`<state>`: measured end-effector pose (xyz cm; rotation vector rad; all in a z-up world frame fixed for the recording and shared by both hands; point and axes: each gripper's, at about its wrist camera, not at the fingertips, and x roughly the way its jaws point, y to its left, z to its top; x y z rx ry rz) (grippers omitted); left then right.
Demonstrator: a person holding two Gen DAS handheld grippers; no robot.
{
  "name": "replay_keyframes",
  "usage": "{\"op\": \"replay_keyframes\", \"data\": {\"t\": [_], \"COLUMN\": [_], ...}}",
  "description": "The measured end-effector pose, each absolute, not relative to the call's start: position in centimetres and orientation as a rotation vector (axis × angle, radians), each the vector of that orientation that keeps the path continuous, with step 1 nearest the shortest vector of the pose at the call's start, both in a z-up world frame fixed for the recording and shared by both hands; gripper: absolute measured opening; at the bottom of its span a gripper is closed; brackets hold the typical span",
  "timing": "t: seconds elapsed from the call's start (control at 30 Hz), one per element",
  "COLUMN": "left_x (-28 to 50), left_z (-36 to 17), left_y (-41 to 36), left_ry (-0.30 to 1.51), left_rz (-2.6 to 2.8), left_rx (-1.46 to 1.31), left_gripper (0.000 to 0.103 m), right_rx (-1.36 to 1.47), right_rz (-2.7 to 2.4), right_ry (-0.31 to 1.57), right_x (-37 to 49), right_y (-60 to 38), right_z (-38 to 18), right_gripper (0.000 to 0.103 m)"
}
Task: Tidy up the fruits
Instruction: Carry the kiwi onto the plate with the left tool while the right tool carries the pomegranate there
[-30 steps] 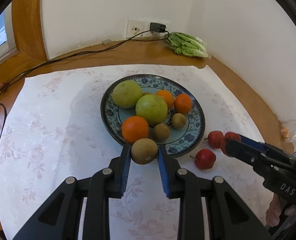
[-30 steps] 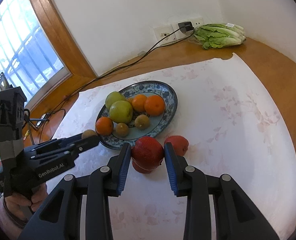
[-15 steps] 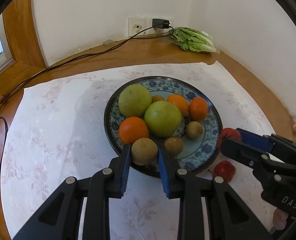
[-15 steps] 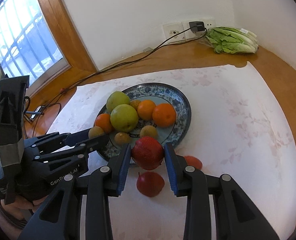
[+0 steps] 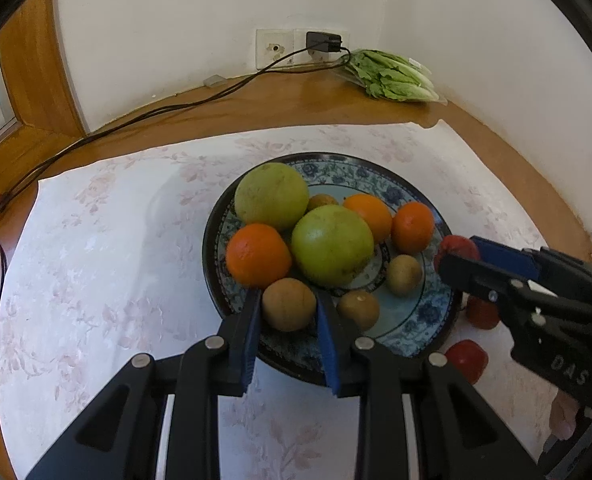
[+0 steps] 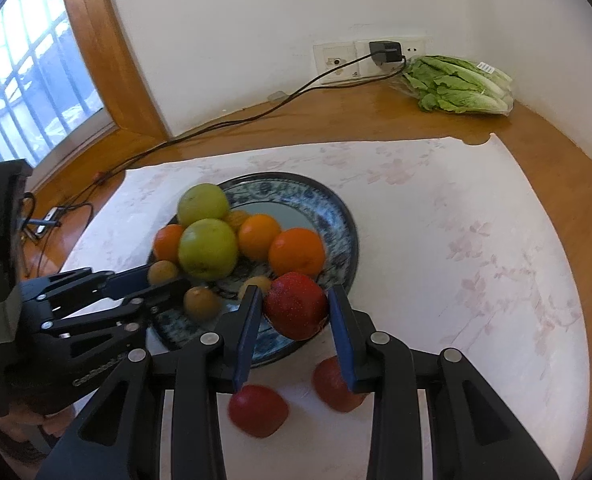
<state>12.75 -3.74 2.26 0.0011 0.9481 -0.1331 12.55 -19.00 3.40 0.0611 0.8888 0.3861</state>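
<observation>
Item: brown kiwi point(image 5: 288, 305), lower centre, clamped in my left gripper point(image 5: 289, 312) over the plate point(image 5: 436, 312) rim; light, soft, I'd grip mid-body. Red apple point(image 6: 296, 306), centre, pinched by right gripper point(image 6: 296, 312); firm, slick.

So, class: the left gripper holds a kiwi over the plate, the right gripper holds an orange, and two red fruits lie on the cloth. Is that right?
One detail is wrong. The right gripper holds a red apple, not an orange, as the right wrist view shows. The rest stands: the left gripper holds a kiwi over the plate, and two red fruits lie on the cloth.
</observation>
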Motion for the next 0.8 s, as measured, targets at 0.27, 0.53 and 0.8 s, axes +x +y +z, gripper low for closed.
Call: {"op": "replay_keyframes", "data": {"t": [0.27, 0.53, 0.8], "left_x": [13.2, 13.7, 14.0], "left_z": [2.2, 2.1, 2.0], "left_y": [-3.8, -3.7, -3.6], "left_ry": [0.948, 0.949, 0.941], "left_rz": [-0.128, -0.124, -0.122], "left_rx": [0.0, -0.006, 0.001], "left_gripper": [0.028, 0.028, 0.028], "right_rx": [0.022, 0.019, 0.023], "right_rz": [0.384, 0.399, 0.396], "right_ry": [0.879, 0.88, 0.889], "right_x": [13.8, 14.3, 14.9], "right_y": [-18.6, -18.1, -17.8], "right_z": [3.4, 3.2, 2.7], "right_gripper": [0.035, 0.035, 0.035]}}
